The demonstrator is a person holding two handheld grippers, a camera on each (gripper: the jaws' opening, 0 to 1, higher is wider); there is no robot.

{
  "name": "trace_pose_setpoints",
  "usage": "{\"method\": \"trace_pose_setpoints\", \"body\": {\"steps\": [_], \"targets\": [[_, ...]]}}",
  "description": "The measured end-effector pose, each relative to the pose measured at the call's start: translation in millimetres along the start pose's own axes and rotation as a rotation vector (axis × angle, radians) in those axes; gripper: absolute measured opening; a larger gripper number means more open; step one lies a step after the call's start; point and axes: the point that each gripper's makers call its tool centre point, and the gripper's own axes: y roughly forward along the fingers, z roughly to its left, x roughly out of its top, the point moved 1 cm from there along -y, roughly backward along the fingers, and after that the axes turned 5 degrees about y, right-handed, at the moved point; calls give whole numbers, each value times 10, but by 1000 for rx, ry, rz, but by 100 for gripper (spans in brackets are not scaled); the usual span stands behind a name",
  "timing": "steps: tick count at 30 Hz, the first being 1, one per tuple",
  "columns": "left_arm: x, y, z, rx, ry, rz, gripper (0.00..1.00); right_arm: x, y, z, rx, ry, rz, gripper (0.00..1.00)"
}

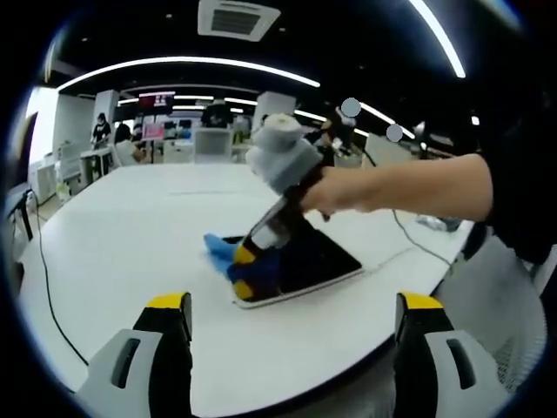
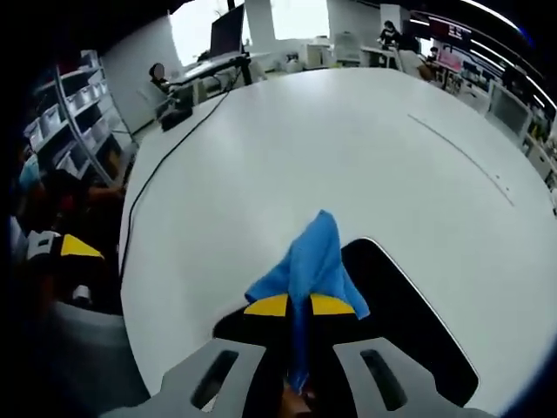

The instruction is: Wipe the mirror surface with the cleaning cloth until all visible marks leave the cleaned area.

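Observation:
A dark mirror (image 1: 324, 258) with a pale rim lies flat on the white table (image 1: 130, 226). The right gripper (image 1: 246, 263) comes in from the right, held by a hand, its yellow tips pressed down on the mirror's near-left corner. It is shut on a blue cleaning cloth (image 1: 218, 247), which bunches out over the mirror's edge. In the right gripper view the cloth (image 2: 313, 257) is pinched between the closed jaws of my right gripper (image 2: 300, 305) over the mirror (image 2: 409, 326). My left gripper (image 1: 294, 306) hangs open and empty, short of the mirror. The left gripper (image 2: 74, 261) also shows at the left edge.
A black cable (image 2: 174, 148) runs across the table (image 2: 348, 148) toward monitors at the far side. Another thin cable (image 1: 418, 246) trails off past the mirror to the table's right edge. Desks, shelves and seated people fill the room behind.

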Motion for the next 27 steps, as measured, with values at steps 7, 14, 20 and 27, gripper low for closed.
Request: {"method": "trace_pose_setpoints", "body": {"steps": [7,14,20,27], "targets": [[9,-10,13,9,-4,-7,97,55,51,-98,-7,20,2,1],[32,-11,4,4,-5,-20,99,11,13,-48,4,53,-18,1],[78,-34,46,32,-12,-53,99,-5,-3,-47,10,62,-5,1],[77,-34,23,22,-9,-50,99,-14,-25,-38,8,72,-13,1]]}}
